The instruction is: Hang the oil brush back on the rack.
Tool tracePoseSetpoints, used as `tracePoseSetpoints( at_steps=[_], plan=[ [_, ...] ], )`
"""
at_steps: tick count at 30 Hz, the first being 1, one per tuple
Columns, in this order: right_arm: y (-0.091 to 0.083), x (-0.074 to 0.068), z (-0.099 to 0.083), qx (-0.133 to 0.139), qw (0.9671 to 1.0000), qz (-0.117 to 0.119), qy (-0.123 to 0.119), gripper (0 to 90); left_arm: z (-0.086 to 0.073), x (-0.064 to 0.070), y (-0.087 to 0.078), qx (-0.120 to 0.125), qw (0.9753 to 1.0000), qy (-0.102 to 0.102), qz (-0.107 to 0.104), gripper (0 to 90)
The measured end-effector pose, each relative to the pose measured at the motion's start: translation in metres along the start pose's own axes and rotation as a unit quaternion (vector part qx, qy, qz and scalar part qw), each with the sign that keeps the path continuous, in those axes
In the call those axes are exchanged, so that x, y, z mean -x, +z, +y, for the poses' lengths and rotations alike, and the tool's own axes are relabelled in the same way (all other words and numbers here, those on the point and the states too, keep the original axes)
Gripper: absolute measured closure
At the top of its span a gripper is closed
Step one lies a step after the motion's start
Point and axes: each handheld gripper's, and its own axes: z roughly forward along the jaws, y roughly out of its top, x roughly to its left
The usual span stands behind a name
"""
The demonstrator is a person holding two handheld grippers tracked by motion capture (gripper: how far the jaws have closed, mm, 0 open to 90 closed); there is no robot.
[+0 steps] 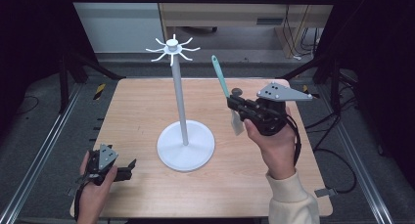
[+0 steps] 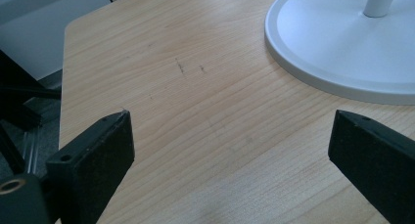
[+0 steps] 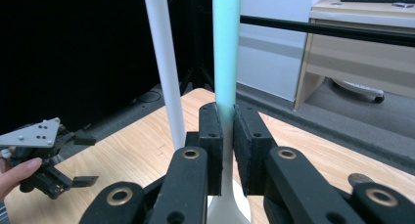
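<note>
Teal-handled spatula [image 1: 222, 84] sat clamped in our right gripper [image 1: 235, 105] — beside the white stand [image 1: 182, 106]. Our left gripper [image 1: 128, 168] rested wide open, empty.

A spatula [image 1: 222, 84] with a teal handle and pale whitish blade stands nearly upright above the table's right half, handle tip up and leaning left, blade pointing down.

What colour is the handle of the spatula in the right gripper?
Teal handle, clearest in the right gripper view.
</note>
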Motion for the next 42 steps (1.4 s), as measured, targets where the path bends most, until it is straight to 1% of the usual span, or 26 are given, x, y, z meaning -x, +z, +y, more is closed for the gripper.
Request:
tracePoseSetpoints(
  at_steps=[5, 9, 12, 19, 22, 26, 34, 36, 38, 42],
  plan=[
    [0.000, -0.003, 0.002, 0.003, 1.0000, 0.004, -0.003, 82.7, 0.000, 0.000, 0.000, -0.002, 1.0000, 0.000, 0.000, 2.8],
    [-0.002, -0.008, 0.006, 0.009, 0.9999, 0.009, -0.011, 82.7, 0.000, 0.000, 0.001, -0.003, 1.0000, 0.001, -0.001, 2.8],
    [-0.004, -0.013, 0.009, 0.016, 0.9997, 0.014, -0.013, 82.7, 0.000, 0.001, 0.001, -0.004, 1.0000, 0.002, -0.002, 2.8],
    [-0.004, -0.028, 0.016, 0.023, 0.9988, 0.026, -0.034, 82.7, 0.000, 0.002, 0.001, -0.004, 1.0000, 0.004, -0.003, 2.8],
    [-0.002, -0.032, 0.018, 0.022, 0.9985, 0.029, -0.040, 82.7, 0.000, 0.001, 0.001, -0.005, 1.0000, 0.003, -0.004, 2.7],
    [0.002, -0.033, 0.018, 0.018, 0.9986, 0.026, -0.042, 82.6, 0.000, 0.002, 0.001, -0.006, 1.0000, 0.004, -0.004, 2.8],
    [0.004, -0.033, 0.019, 0.012, 0.9986, 0.029, -0.042, 82.6, 0.000, 0.001, 0.001, -0.006, 1.0000, 0.002, -0.005, 2.8],
    [0.005, -0.035, 0.019, 0.010, 0.9984, 0.034, -0.045, 82.6, 0.000, 0.002, 0.001, -0.005, 1.0000, 0.002, -0.004, 2.7],
    [0.007, -0.036, 0.019, 0.006, 0.9985, 0.031, -0.045, 82.6, 0.000, 0.002, 0.001, -0.006, 1.0000, 0.003, -0.004, 2.8],
    [0.011, -0.037, 0.019, 0.001, 0.9985, 0.033, -0.044, 82.6, 0.000, 0.002, 0.001, -0.006, 1.0000, 0.003, -0.005, 2.7]
  ],
)
